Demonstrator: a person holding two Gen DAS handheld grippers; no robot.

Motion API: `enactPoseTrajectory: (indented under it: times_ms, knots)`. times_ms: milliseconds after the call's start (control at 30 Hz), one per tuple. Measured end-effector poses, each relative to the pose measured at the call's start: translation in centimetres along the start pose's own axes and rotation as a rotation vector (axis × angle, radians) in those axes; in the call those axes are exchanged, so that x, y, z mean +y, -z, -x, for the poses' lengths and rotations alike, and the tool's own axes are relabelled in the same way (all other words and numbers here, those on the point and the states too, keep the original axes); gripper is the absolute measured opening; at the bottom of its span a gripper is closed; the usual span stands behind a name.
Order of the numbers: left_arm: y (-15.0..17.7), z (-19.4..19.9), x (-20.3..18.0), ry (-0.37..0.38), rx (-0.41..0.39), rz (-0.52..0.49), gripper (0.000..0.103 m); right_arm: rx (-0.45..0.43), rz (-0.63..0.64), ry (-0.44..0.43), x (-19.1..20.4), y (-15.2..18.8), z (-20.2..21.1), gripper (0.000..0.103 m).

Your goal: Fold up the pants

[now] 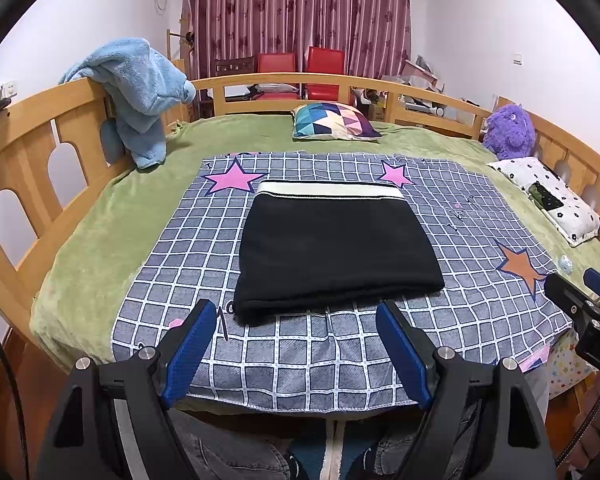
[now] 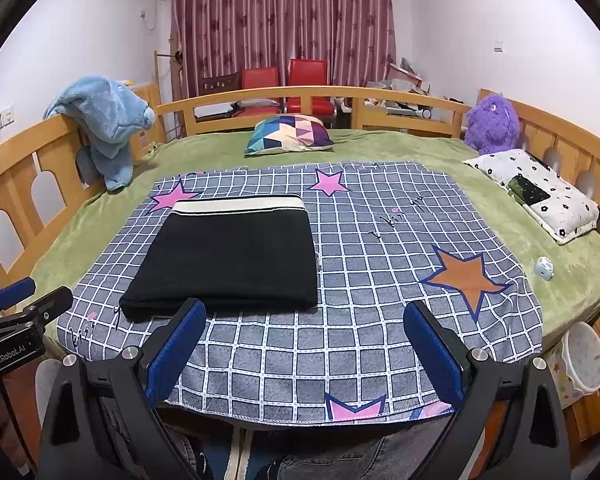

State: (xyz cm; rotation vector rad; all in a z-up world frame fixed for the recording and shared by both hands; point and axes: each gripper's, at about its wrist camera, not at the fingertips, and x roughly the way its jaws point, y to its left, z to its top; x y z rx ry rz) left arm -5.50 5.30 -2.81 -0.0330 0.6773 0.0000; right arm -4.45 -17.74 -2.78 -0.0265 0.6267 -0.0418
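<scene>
Nearby, folded pants [image 1: 332, 252] lie unobstructed; pillow [image 1: 334, 121] well beyond.

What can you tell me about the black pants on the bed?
The black pants are already folded into a neat, flat rectangle. They look like soft, thick knit cloth. A cream waistband with a thin dark stripe runs along the far edge. They lie on the gray checked sheet with stars. Nothing else touches them; both grippers, left and right, are open and apart from them.

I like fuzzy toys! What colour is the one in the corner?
The fuzzy toy is purple, clearest in the right wrist view.
</scene>
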Motion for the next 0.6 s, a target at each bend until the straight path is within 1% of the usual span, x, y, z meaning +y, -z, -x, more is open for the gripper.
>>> enactPoseTrajectory:
  times_ms: [600]
  knots:
    - [-0.05, 0.24, 0.22, 0.003, -0.001, 0.002, 0.081, -0.007, -0.001, 0.0, 0.25, 0.01, 0.39, 0.098]
